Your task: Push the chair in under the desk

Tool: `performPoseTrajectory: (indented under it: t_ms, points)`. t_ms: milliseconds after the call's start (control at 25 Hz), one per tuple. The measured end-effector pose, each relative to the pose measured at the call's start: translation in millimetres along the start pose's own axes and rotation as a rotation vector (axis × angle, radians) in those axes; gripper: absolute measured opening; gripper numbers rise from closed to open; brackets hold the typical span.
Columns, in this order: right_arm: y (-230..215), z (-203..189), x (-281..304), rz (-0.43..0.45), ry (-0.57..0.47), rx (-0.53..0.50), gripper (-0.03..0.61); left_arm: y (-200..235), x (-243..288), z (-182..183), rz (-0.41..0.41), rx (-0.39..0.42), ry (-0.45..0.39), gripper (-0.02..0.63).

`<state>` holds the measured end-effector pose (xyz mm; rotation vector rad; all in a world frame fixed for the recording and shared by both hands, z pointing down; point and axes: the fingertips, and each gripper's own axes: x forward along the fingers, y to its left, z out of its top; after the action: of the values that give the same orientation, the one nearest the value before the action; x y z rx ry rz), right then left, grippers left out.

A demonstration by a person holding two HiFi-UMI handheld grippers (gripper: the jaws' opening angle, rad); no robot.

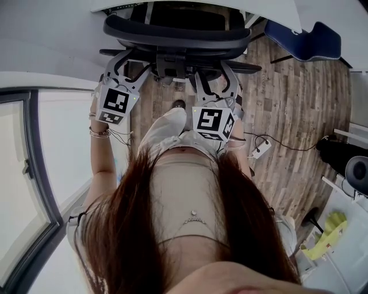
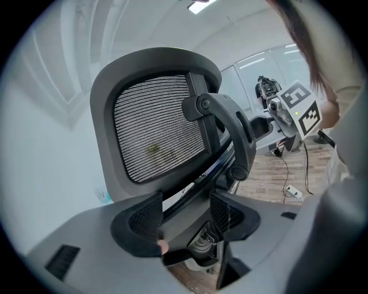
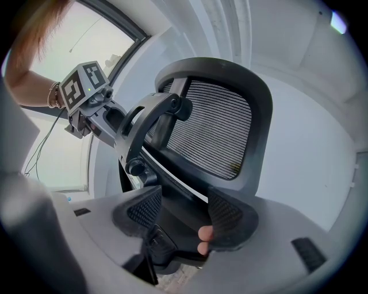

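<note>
A black mesh-backed office chair [image 1: 175, 34] stands just ahead of me, its seat partly under the white desk [image 1: 276, 8]. My left gripper [image 1: 129, 69] reaches its back from the left and my right gripper [image 1: 214, 77] from the right. In the left gripper view the left gripper [image 2: 183, 218] is open, and the dark lower frame of the chair back [image 2: 155, 129] runs between its jaws. In the right gripper view the right gripper [image 3: 181, 215] is open too, astride the same frame below the mesh [image 3: 213, 129]. Whether the pads touch the frame is hidden.
A blue chair [image 1: 305, 40] stands at the far right by the desk. A white power strip [image 1: 261, 149] with its cable lies on the wooden floor to the right. A glass door [image 1: 29, 172] is on the left, and black equipment [image 1: 339, 155] at the right edge.
</note>
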<state>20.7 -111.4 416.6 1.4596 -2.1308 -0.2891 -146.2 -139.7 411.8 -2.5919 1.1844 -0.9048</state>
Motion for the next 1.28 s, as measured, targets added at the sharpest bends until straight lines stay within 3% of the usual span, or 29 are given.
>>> performPoseTrajectory:
  t_ms: [1280]
  points:
    - [-30.7, -3.1, 36.7, -0.002, -0.025, -0.007, 0.262, 21.0, 37.3, 14.6, -0.026, -0.032, -0.008, 0.249]
